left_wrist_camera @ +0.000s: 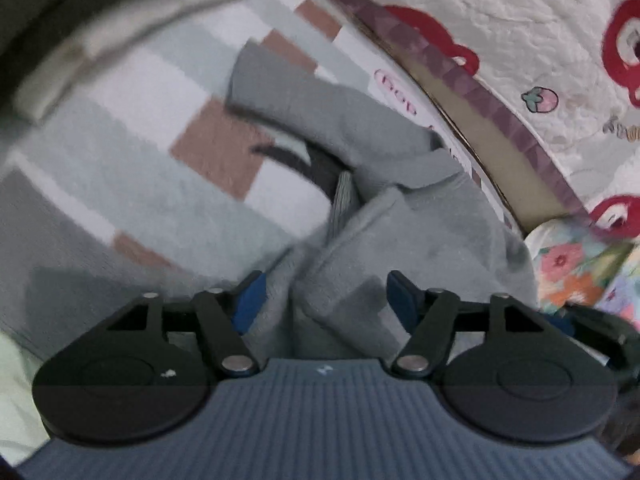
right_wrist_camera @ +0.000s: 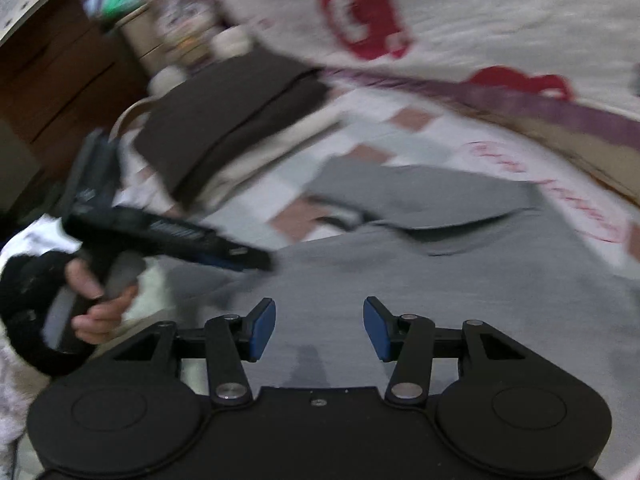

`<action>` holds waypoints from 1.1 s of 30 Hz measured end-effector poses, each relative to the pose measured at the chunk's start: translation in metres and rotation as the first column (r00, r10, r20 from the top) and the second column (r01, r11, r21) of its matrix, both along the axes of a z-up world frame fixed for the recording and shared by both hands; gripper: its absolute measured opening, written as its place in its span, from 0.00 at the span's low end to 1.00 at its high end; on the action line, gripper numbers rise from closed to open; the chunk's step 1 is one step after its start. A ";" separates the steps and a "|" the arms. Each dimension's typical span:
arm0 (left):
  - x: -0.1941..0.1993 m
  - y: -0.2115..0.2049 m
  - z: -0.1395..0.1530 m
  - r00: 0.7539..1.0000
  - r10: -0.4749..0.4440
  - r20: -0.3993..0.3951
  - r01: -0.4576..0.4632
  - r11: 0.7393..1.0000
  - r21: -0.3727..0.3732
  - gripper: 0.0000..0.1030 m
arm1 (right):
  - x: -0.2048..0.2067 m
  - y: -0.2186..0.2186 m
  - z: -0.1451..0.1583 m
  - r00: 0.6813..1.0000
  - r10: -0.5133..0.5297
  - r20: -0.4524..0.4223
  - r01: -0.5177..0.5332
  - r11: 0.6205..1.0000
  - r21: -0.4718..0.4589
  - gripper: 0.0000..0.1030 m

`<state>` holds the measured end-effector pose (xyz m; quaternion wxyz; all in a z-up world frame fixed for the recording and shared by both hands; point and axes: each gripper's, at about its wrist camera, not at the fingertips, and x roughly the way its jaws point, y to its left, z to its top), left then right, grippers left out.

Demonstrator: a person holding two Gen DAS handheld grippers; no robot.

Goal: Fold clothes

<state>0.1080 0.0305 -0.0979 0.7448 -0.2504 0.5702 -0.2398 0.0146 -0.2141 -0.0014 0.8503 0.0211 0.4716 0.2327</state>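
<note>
A: Left wrist view first. The left gripper (left_wrist_camera: 322,296) points down at a grey garment (left_wrist_camera: 360,216) bunched on a checked bedcover (left_wrist_camera: 152,120) of white, pale green and brown squares. Its 2 blue pads (left_wrist_camera: 250,300) stand well apart. A ridge of grey cloth rises between them; the left pad looks to touch it, the right pad sits just off it, no squeeze on it.

B: Any writing?

A: Pink lettering on a white strip (left_wrist_camera: 394,90) beside the garment, too blurred to read. Beyond it a purple border, then a white quilt (left_wrist_camera: 520,32) with red shapes and a small strawberry print. A floral cloth (left_wrist_camera: 572,276) lies at the right edge.

B: Right wrist view?

A: Right gripper (right_wrist_camera: 320,330) hangs over the flat grey garment (right_wrist_camera: 440,280), pads parted, nothing between them but cloth lying below. At left a hand (right_wrist_camera: 100,300) grips the handle of the left gripper (right_wrist_camera: 256,258), whose tip meets the garment's edge. A dark folded stack (right_wrist_camera: 236,120) sits behind on the bedcover. Red script (right_wrist_camera: 560,184) runs near the garment, unreadable through blur.
</note>
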 end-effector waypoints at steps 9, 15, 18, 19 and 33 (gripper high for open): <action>0.001 0.005 -0.002 0.999 0.034 0.033 -0.032 0.997 -0.064 0.21 | 0.011 0.075 -0.051 0.989 0.112 -0.095 -0.130 0.967 -0.217 0.61; 0.001 0.004 0.007 0.998 0.016 0.063 -0.008 0.992 -0.123 0.21 | 0.005 0.066 -0.055 0.987 0.158 -0.020 -0.158 0.949 -0.272 0.09; 0.001 0.005 0.014 0.996 0.034 0.082 -0.023 0.991 -0.130 0.26 | 0.009 0.044 -0.025 0.996 0.083 -0.014 -0.084 0.981 -0.176 0.08; 0.001 0.006 0.016 0.995 0.044 0.091 -0.033 0.992 -0.119 0.28 | 0.008 0.041 -0.015 0.997 0.074 0.021 -0.069 0.979 -0.194 0.08; 0.000 -0.001 0.014 0.988 0.006 0.155 -0.016 0.998 0.063 0.50 | 0.016 -0.054 0.009 0.963 -0.171 0.208 0.228 0.928 -0.294 0.07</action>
